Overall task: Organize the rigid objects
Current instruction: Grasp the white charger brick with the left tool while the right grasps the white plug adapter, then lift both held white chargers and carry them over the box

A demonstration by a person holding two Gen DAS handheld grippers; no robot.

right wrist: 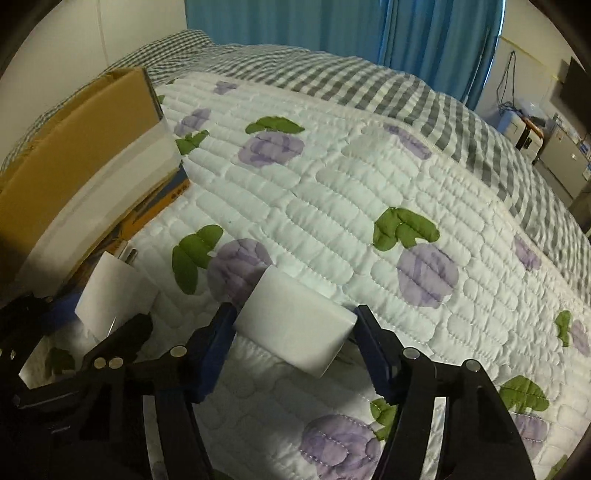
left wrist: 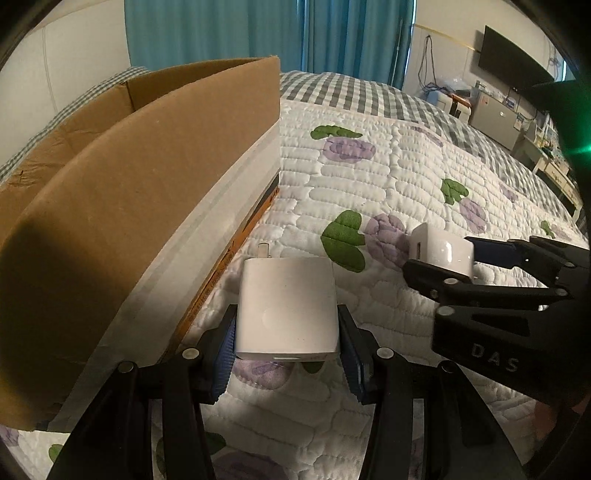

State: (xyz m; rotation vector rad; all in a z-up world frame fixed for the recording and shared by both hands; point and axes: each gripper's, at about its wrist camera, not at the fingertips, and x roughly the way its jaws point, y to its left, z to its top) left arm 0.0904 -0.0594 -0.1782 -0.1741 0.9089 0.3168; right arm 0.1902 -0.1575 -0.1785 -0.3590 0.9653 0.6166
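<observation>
My left gripper [left wrist: 287,334] is shut on a white square charger [left wrist: 286,306], prongs pointing away, held just above the quilt beside the cardboard box [left wrist: 110,206]. My right gripper [right wrist: 295,332] is shut on a second white charger [right wrist: 295,321]. In the left wrist view the right gripper [left wrist: 439,258] shows at the right, gripping its charger [left wrist: 441,251]. In the right wrist view the left gripper's charger [right wrist: 116,291] shows at the lower left, close to the box [right wrist: 85,147].
An open cardboard box stands on the bed at the left, its flap up, with an orange-edged flat item [left wrist: 229,258] under it. The quilted bedspread [right wrist: 369,203] stretches to the right. Blue curtains [left wrist: 258,33] hang behind; a desk and TV are at the far right.
</observation>
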